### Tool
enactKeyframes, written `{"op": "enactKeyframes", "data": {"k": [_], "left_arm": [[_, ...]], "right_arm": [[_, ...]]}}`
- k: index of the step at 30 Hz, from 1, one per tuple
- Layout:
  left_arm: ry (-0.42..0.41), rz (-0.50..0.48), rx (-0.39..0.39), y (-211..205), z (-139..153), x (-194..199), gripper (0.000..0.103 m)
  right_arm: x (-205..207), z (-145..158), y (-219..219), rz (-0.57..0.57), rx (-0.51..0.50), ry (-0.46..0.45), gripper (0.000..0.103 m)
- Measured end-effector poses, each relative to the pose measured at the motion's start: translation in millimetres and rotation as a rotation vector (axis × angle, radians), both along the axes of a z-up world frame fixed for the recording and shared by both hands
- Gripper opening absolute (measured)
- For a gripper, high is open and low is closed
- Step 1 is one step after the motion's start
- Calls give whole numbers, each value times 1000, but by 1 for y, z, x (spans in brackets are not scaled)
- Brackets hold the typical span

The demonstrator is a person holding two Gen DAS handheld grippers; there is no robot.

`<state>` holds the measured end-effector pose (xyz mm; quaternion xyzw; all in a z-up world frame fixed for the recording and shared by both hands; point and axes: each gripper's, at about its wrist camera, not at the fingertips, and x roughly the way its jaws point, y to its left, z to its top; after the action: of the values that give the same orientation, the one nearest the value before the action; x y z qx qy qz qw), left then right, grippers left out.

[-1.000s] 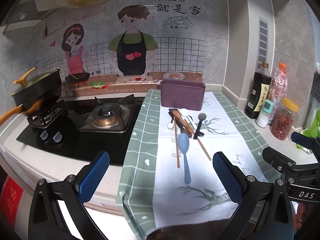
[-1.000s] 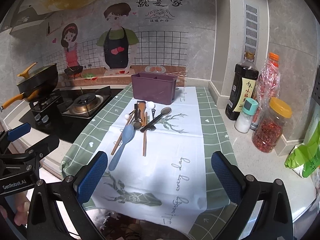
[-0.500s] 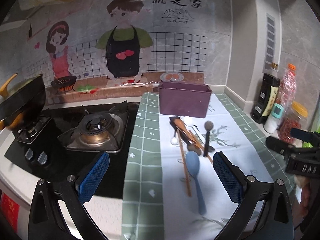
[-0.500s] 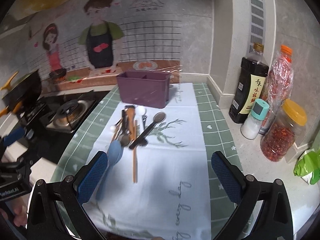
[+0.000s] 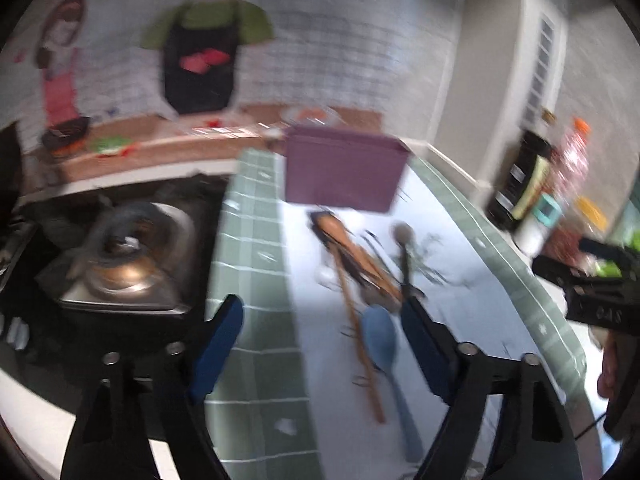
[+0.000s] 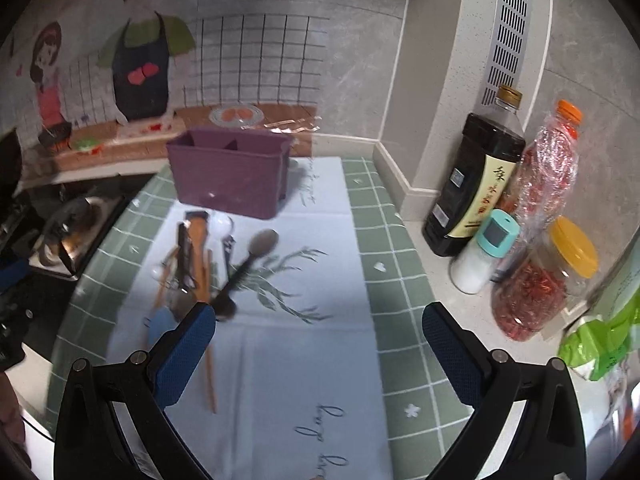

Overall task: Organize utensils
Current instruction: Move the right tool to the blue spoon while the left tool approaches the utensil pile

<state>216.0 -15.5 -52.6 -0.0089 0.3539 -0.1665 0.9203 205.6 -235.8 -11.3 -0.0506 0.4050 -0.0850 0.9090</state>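
Utensils lie in a loose heap on the cloth, at 6 o'clock from the purple caddy.

The bench carries a green-checked cloth with a white middle; a gas burner sits at 9 o'clock of it. The purple caddy stands upright at the cloth's far end, its divider visible. At 3 o'clock stand a dark sauce bottle, a red-filled plastic bottle, a yellow-lidded jar and a white shaker. The left hand-held gripper is closing, its pads touching nothing, with the blue spoon and a wooden chopstick lying between its fingers. The right hand-held gripper is released, spread wide over bare cloth. A dark-handled spoon lies tilted beside the heap.
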Motion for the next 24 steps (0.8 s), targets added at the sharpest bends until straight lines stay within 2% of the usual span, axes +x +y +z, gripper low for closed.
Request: {"op": "enactKeyframes", "data": {"k": [2,6,11,15,18,19,20,21,22,23,24], "left_arm": [[30,-52,3,-16,-13,-1,63],[86,-102,19,-44,-31,-4,60],[136,-66,33,-59,-42,6,60],[146,-11,111,-72,-52,21,60],[193,6,130,-76,-62,32,60],[197,8,136,-76,-64,34,57],[199,13,141,-76,-65,36,45],[203,16,137,-74,-66,38,38],[212,21,128,-72,-67,41,24],[220,27,114,-67,-67,43,18],[224,32,101,-63,-66,45,17]], "right_arm": [[0,-5,-4,-7,-33,18,101],[-1,-12,-16,-27,-26,36,99],[7,-19,-27,-12,7,45,98],[19,-24,-33,21,51,48,98],[29,-27,-38,34,73,48,98],[33,-29,-39,44,86,55,98],[36,-30,-39,50,94,59,98],[41,-32,-39,60,105,64,98],[45,-35,-38,71,112,69,98],[48,-37,-37,79,117,72,98],[53,-39,-35,93,123,79,98]]}}
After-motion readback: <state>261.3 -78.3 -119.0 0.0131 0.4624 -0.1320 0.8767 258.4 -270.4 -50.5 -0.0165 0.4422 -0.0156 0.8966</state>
